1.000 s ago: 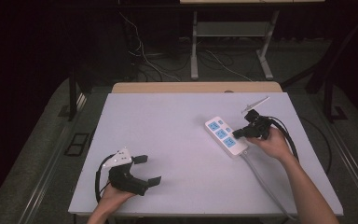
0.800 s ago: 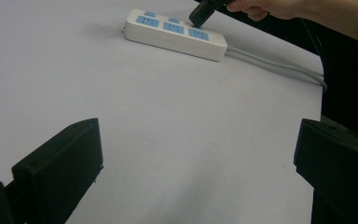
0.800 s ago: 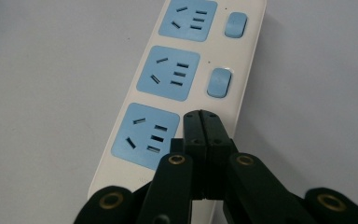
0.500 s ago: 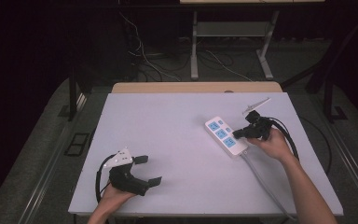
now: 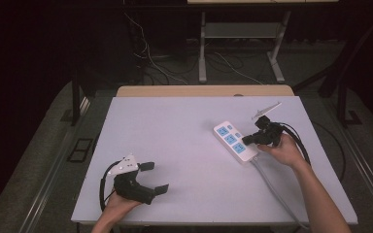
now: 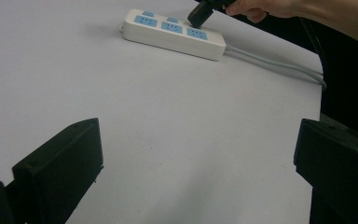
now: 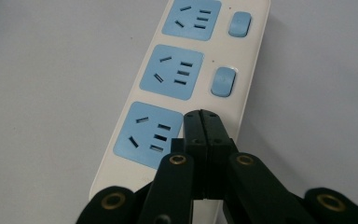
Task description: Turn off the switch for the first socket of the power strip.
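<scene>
Power strip (image 5: 230,141) lies flat on the pale surface (image 5: 184,145), on its right half, set at a slant in the high view. Body white, long and rounded at the corners. Three light-blue socket panels in a row along it, each with dark slots. Small blue rocker switches (image 7: 224,81) sit beside the sockets along one long edge; two show clearly in the right gripper view, and the spot beside the third socket is hidden behind the tongs. A grey cable (image 5: 272,187) leaves the strip's near end and runs off toward the surface's near edge.

Right tongs (image 5: 247,140): jaws pressed flat together, nothing between them. Tips sit over the strip's near end, at the edge of the last socket panel (image 7: 147,135), on the switch side. Cannot tell whether the tips touch the strip or hover just above it. The right hand (image 5: 284,149) sits just beyond the strip's cable end.

Left tongs (image 5: 155,177): jaws spread wide, nothing between them, well apart from the strip, near the surface's front left corner.
</scene>
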Demonstrator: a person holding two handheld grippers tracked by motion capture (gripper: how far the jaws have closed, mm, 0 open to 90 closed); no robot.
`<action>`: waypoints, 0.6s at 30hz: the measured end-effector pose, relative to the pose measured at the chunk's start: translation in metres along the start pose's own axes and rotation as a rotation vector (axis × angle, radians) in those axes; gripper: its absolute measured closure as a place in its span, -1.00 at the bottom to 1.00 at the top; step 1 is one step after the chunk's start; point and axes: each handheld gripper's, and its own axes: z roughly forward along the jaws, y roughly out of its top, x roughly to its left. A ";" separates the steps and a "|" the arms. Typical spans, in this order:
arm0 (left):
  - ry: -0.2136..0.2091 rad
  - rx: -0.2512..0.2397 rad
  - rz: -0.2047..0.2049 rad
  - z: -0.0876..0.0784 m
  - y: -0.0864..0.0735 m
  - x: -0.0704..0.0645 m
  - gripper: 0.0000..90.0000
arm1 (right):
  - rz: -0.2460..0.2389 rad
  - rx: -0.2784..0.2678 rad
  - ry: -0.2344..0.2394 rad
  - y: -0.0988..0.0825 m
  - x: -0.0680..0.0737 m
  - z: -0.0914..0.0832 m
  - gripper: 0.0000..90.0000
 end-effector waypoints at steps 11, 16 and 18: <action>0.004 0.003 -0.001 0.000 0.000 0.002 -0.99 | 0.005 0.008 0.011 0.001 -0.001 0.000 1.00; 0.005 0.003 -0.002 0.000 0.000 0.003 -0.99 | 0.010 0.017 0.022 0.003 -0.003 -0.001 1.00; 0.004 0.003 -0.002 0.000 0.000 0.003 -0.99 | 0.006 0.003 0.030 0.004 -0.003 -0.002 1.00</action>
